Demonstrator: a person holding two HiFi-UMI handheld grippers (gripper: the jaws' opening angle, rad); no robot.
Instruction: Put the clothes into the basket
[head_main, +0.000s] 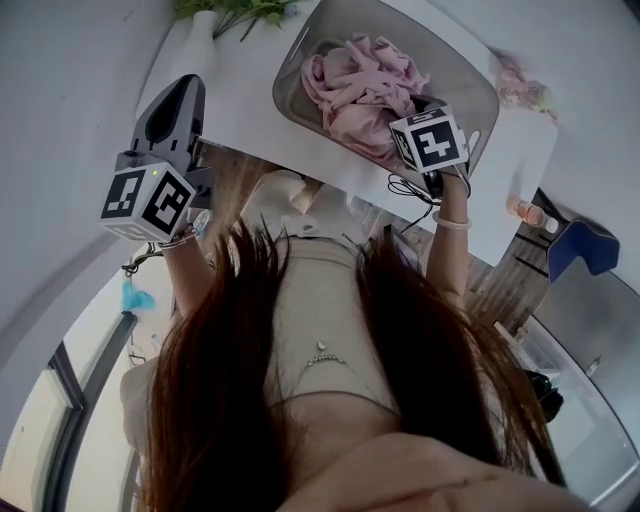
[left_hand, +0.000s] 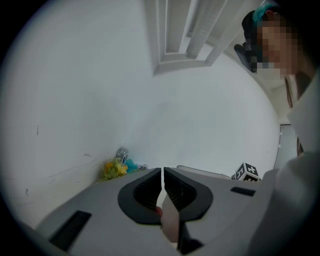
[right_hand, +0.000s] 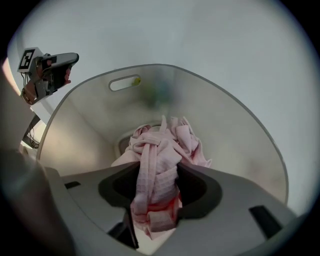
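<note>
A grey plastic basket (head_main: 482, 92) on the white table holds a heap of pink clothes (head_main: 360, 80). My right gripper (head_main: 416, 108) hangs over the basket's near right side. In the right gripper view the basket wall (right_hand: 225, 135) curves around the pink clothes (right_hand: 167, 140), and a twisted pink garment runs back between the jaws of the right gripper (right_hand: 155, 187), touching both pads. My left gripper (head_main: 183, 92) is held up left of the basket, away from the clothes. Its jaws (left_hand: 163, 182) stand together with nothing between them.
A white vase with green stems (head_main: 212, 22) stands beside the basket's left end. Pink flowers (head_main: 522, 85) lie at the table's right end, with small bottles (head_main: 530, 212) and a blue chair (head_main: 585, 245) beyond. The person's long hair and body fill the lower head view.
</note>
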